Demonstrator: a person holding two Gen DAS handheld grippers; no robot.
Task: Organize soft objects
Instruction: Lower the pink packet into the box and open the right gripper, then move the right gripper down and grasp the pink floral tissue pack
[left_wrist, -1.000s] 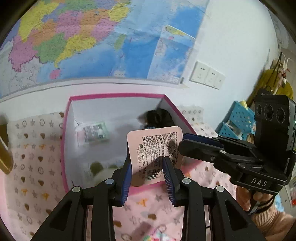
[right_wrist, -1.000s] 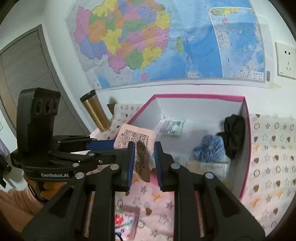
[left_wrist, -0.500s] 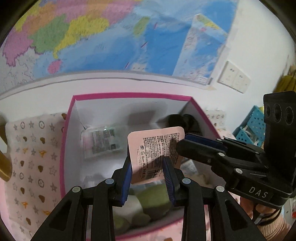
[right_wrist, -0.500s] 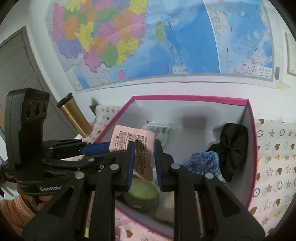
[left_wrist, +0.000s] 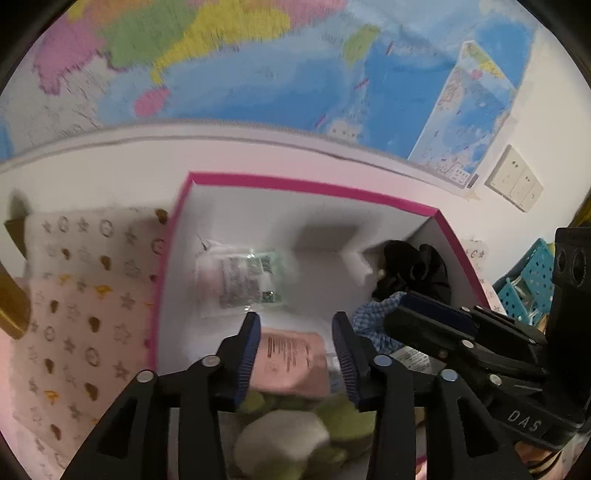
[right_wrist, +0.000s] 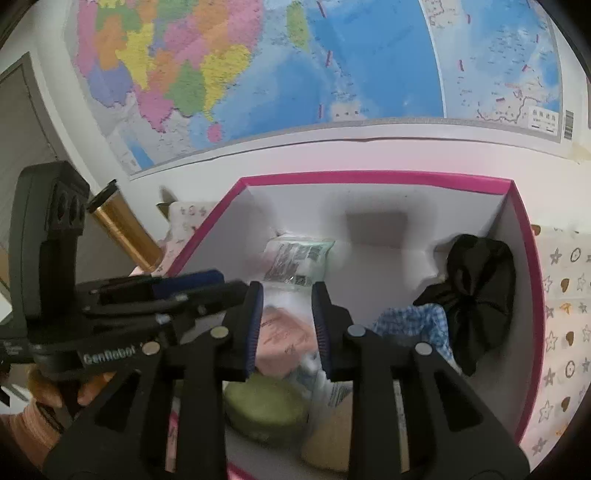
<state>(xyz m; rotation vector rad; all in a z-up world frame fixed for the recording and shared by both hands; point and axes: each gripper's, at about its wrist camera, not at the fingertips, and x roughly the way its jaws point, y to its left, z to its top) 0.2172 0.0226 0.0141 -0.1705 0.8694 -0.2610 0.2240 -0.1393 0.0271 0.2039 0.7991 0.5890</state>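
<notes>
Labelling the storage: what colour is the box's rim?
Bright pink rim on a white-walled box, clearest in the right wrist view.

The box (right_wrist: 369, 177) stands on the desk (left_wrist: 85, 295) against the wall, below the map (right_wrist: 295, 66). Inside it, the sachet (left_wrist: 291, 362) lies at lower centre, the wrapped packet (left_wrist: 240, 280) behind it at centre, and the scrunchie (right_wrist: 476, 291) at the right wall. The flask (right_wrist: 122, 229) stands left of the box.

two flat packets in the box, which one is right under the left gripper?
The pink packet, lying between the open jaws of the left gripper atop the plush toys. The other, a clear packet with black print, lies farther back toward the box's rear wall.
</notes>
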